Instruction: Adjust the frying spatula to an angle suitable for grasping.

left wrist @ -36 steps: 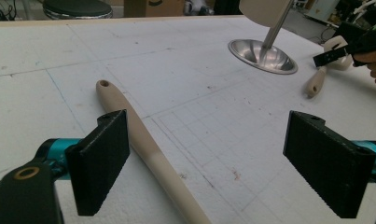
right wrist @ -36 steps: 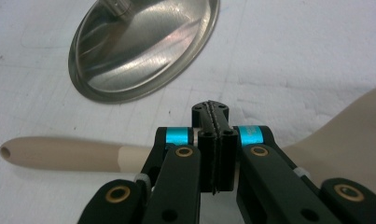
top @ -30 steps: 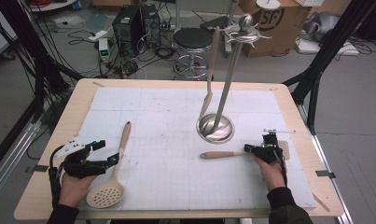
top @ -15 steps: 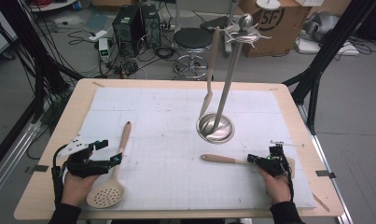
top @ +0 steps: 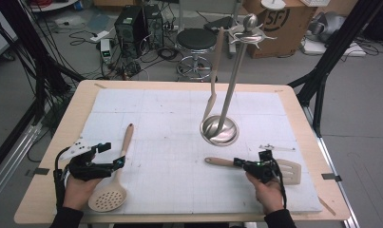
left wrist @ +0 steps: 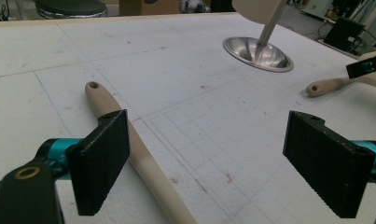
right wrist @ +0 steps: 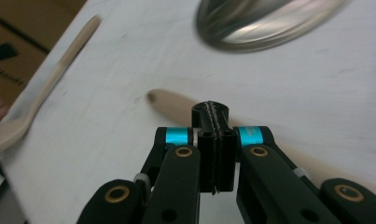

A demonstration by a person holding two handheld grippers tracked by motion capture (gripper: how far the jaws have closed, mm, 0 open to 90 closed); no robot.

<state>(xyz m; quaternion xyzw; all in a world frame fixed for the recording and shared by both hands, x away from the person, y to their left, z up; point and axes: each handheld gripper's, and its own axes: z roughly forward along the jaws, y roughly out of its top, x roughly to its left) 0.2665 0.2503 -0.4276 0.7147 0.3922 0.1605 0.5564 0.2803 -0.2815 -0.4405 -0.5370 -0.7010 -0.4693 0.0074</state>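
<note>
Right tongs (top: 240,164): your jaws are pressed together, tips over the handle of the slotted turner (top: 255,167), near right of the table; nothing pinched between them.
Left tongs (top: 112,155): your jaws are spread wide, empty, just beside the handle of the skimmer spoon (top: 114,183), near left.
Slotted turner: lies flat, handle pointing left, blade at the right.
Skimmer spoon: lies flat, round holed head nearest you, handle pointing far.
Stand (top: 219,129): round steel base past the right tongs, with a spatula (top: 214,80) hanging on it.
Table (top: 75,114): white mat on top.
</note>
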